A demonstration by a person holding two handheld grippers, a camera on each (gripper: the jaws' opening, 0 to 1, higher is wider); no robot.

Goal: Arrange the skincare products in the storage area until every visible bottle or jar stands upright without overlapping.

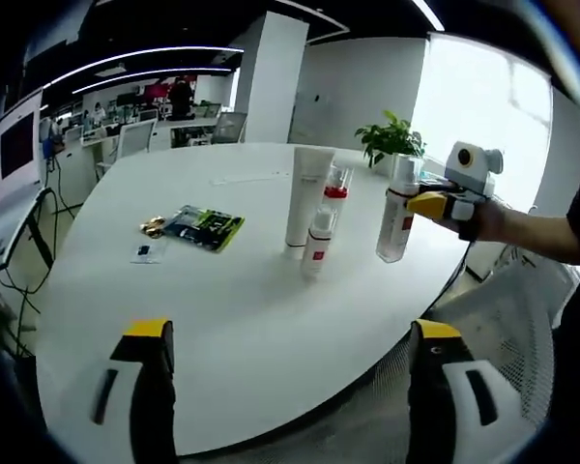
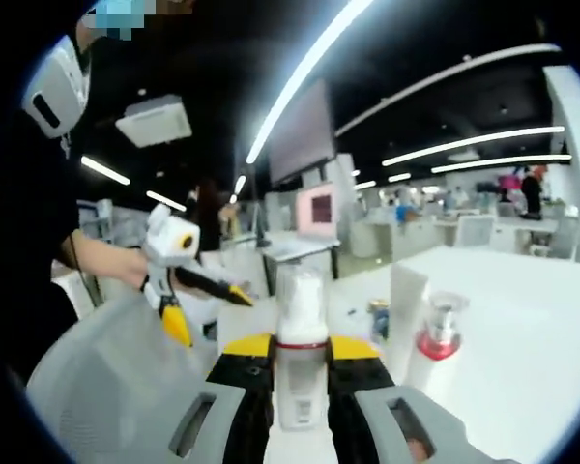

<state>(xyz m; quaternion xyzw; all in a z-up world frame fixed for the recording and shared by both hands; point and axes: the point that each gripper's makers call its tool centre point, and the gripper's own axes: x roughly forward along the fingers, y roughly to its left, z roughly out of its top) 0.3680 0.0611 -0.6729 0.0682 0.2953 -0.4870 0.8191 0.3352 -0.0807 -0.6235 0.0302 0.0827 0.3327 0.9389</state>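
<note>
A white bottle with a red label [image 1: 396,220] stands upright near the table's right edge, with my right gripper [image 1: 423,205] shut on its upper part. The same bottle [image 2: 300,360] sits between the jaws of my right gripper [image 2: 301,348] in the right gripper view. To its left stand a tall white tube [image 1: 307,198], a small red-capped bottle [image 1: 336,186] and a small white bottle [image 1: 318,244], close together. The tube [image 2: 404,311] and the red-collared bottle [image 2: 439,334] also appear beside the held bottle. My left gripper [image 1: 292,333] is open over the table's near edge, holding nothing, and appears again as the left gripper [image 2: 208,311].
A round white table [image 1: 222,319] carries a flat green and black packet [image 1: 205,227], small gold pieces [image 1: 153,227] and a small card [image 1: 147,253]. A potted plant [image 1: 391,140] stands at the far right. A white mesh chair [image 1: 503,319] sits by the table's edge.
</note>
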